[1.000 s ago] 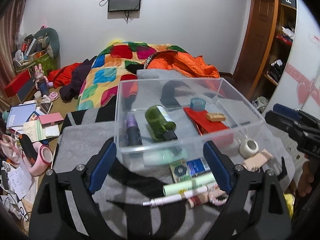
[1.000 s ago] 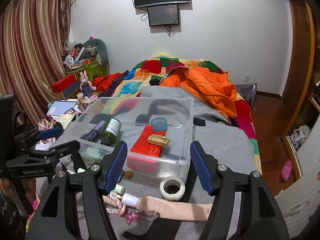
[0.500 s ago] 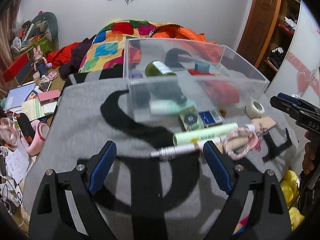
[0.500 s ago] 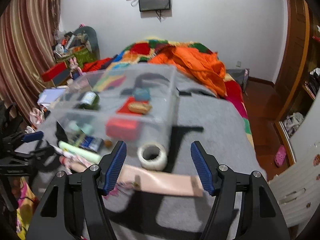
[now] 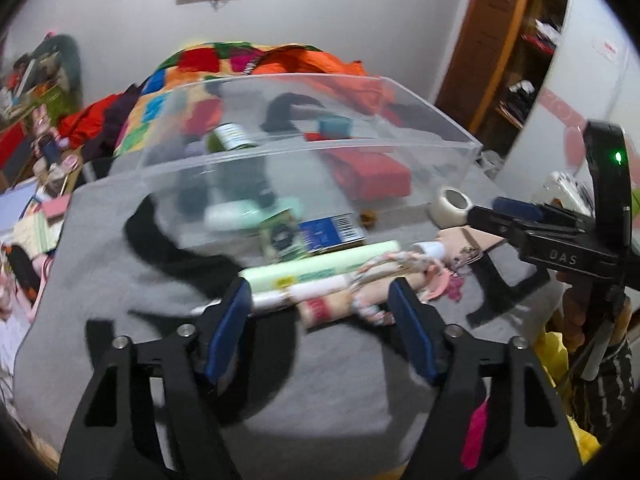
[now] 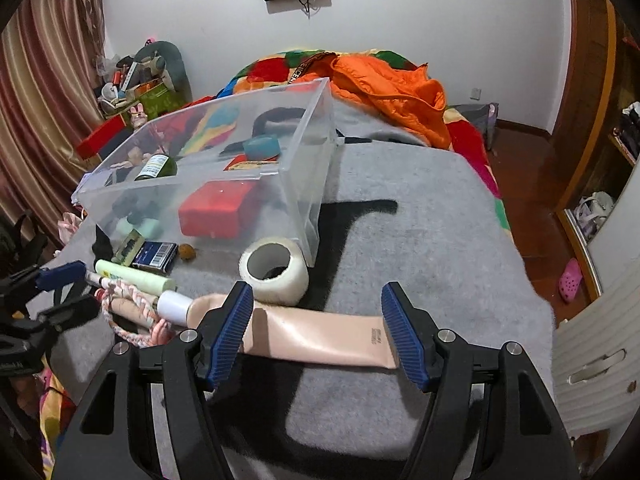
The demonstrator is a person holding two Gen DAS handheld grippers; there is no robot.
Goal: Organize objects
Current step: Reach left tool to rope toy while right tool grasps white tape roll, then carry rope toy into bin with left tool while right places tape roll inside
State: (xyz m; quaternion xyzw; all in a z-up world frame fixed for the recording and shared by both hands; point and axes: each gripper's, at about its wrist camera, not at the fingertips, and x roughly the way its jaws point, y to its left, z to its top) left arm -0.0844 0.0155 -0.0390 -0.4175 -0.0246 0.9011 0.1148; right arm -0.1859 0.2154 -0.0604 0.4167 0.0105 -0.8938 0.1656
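The left gripper [image 5: 320,300] has its jaws closing, with a white pen [image 5: 304,293] and a beige roll [image 5: 332,306] lying between the pads, not visibly pinched yet. The right gripper [image 6: 318,322] is spread around one peach squeeze tube [image 6: 320,338] with a white cap, pads apart from it. Just beyond sits one roll of clear tape [image 6: 274,270], touching the tube's far side. To its left: one pale green tube [image 6: 134,278], one braided pink cord [image 6: 132,312], one blue card pack [image 6: 154,256]. Farther back on the grey blanket [image 6: 420,248] is one clear plastic bin [image 6: 308,176] holding a red box [image 6: 216,212], a green bottle [image 6: 156,168] and a teal tape ring [image 6: 262,148].
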